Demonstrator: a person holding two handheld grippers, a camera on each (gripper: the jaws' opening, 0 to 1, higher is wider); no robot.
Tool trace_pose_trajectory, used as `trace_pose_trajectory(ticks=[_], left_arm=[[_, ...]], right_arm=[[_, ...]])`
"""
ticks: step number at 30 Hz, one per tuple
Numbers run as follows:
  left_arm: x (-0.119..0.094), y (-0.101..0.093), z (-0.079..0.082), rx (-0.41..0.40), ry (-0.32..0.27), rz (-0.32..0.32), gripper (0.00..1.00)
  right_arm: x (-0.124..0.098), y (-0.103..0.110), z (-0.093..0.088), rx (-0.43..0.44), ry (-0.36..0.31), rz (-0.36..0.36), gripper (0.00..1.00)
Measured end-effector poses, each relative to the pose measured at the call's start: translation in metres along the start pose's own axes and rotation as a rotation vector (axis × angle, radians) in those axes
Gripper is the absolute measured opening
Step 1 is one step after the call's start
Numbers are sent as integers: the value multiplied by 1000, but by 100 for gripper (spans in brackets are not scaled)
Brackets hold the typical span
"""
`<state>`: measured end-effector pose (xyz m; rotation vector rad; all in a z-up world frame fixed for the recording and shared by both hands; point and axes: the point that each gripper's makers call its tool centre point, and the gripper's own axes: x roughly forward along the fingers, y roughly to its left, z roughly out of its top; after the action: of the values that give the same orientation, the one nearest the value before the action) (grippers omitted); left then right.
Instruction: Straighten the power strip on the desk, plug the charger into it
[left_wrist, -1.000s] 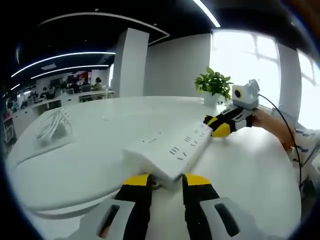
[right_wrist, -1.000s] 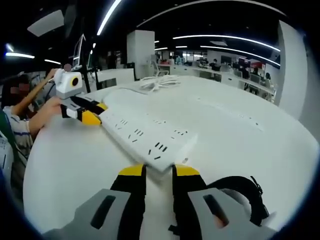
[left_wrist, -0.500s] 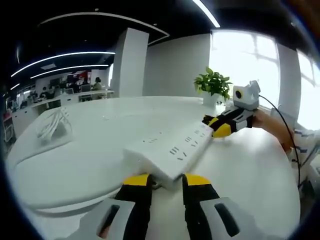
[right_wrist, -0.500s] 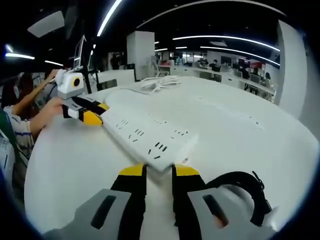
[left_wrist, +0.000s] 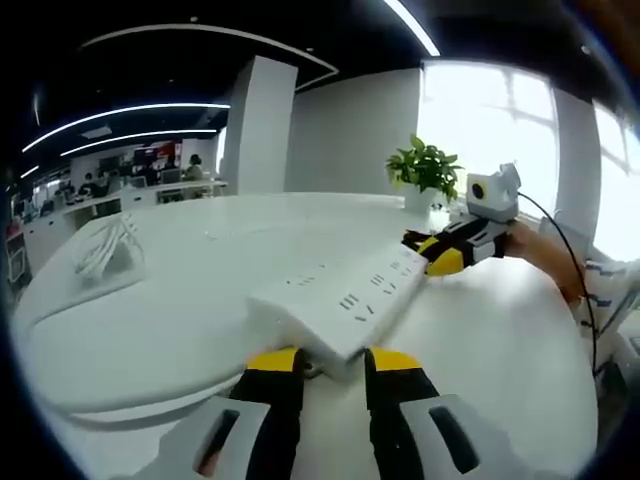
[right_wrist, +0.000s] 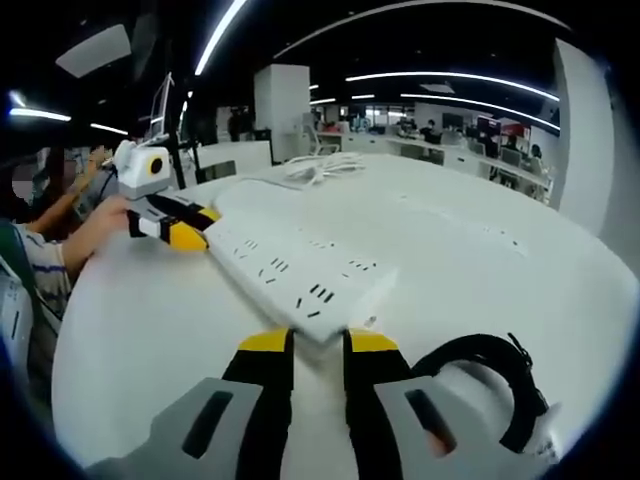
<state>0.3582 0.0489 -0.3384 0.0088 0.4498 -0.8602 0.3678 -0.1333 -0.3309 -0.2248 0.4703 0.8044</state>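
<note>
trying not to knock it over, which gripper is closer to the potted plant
Right. The right gripper is at the far end of the power strip, just in front of the potted plant. The left gripper is at the strip's opposite end.

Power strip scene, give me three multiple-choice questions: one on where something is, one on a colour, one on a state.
1. Where does the potted plant stand?
A. at the desk's far edge by the window
B. on the power strip
C. on the floor

2. What colour are the tool tips?
A. red
B. yellow
C. green

3. How is the power strip held?
A. one tool at each end
B. untouched
C. by one tool only

A: it stands beyond the strip, against the bright window.
B: both tools, left and right, show yellow tips.
A: each tool meets one end.
</note>
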Motion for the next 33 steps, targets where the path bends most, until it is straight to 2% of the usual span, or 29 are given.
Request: trace_pose_trajectory(ticks=[33], left_arm=[[-5,-4,-7,5,16,5,24]], right_arm=[[-5,11,-8,6,-18,35,18]])
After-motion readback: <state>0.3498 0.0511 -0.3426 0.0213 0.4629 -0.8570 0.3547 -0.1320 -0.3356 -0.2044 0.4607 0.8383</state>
